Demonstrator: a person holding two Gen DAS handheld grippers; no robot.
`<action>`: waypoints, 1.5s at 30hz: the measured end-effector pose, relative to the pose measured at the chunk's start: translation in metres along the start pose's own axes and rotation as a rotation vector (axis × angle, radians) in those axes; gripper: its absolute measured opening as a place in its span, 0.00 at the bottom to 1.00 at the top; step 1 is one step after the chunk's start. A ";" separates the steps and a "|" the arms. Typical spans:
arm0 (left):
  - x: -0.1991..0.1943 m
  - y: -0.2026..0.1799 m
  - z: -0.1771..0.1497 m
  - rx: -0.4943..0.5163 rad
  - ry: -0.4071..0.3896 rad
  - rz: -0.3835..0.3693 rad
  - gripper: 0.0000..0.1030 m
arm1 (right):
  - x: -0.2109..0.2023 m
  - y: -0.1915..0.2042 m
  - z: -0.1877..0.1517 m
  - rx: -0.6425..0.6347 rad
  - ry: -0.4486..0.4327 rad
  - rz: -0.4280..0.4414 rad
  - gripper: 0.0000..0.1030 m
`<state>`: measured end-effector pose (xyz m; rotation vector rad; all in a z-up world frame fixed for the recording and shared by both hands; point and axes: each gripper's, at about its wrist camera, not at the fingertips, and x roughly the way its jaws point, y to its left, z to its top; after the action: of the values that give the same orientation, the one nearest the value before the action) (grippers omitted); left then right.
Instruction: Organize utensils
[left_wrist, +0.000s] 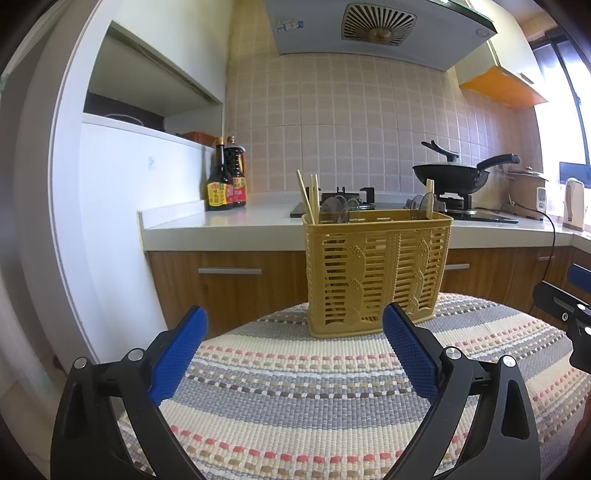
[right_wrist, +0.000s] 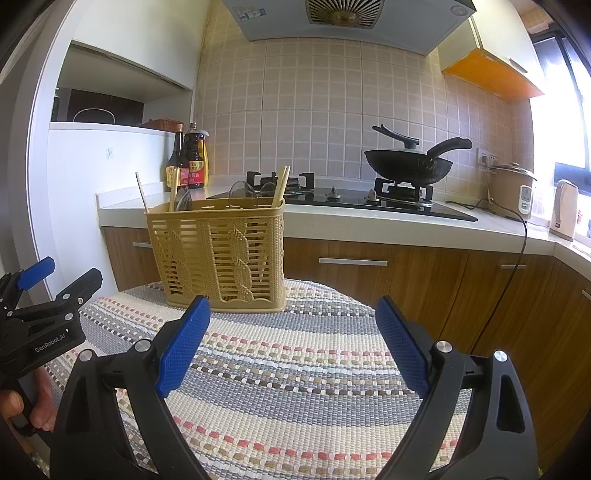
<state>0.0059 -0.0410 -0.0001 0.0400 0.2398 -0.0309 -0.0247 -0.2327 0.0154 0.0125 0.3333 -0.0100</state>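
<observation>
A tan slatted plastic utensil basket (left_wrist: 376, 271) (right_wrist: 219, 254) stands upright at the far edge of a striped woven mat (left_wrist: 295, 387) (right_wrist: 295, 369). Wooden chopsticks (left_wrist: 309, 197) (right_wrist: 280, 186) and clear spoons (left_wrist: 334, 210) (right_wrist: 242, 190) stick up out of it. My left gripper (left_wrist: 295, 332) is open a short way in front of the basket, with nothing between its blue pads. My right gripper (right_wrist: 291, 321) is open too, just right of the basket and short of it. Each gripper shows at the edge of the other's view.
Behind the mat runs a white kitchen counter (left_wrist: 229, 225) with wooden cabinets below. Sauce bottles (left_wrist: 225, 181) stand at its left end, and a black wok (right_wrist: 410, 162) sits on the gas hob. A rice cooker (right_wrist: 511, 190) and kettle (right_wrist: 565, 208) stand at the right.
</observation>
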 end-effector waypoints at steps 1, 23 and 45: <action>0.000 0.000 0.000 0.000 0.000 0.001 0.90 | 0.000 0.000 0.000 0.000 0.001 -0.002 0.84; 0.003 0.000 -0.001 0.000 0.007 -0.011 0.91 | 0.004 0.001 0.000 -0.006 0.014 -0.002 0.84; 0.002 -0.001 -0.001 0.003 0.008 -0.019 0.92 | 0.005 0.001 0.000 -0.001 0.017 0.002 0.87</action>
<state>0.0074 -0.0419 -0.0017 0.0410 0.2486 -0.0497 -0.0205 -0.2321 0.0134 0.0122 0.3502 -0.0082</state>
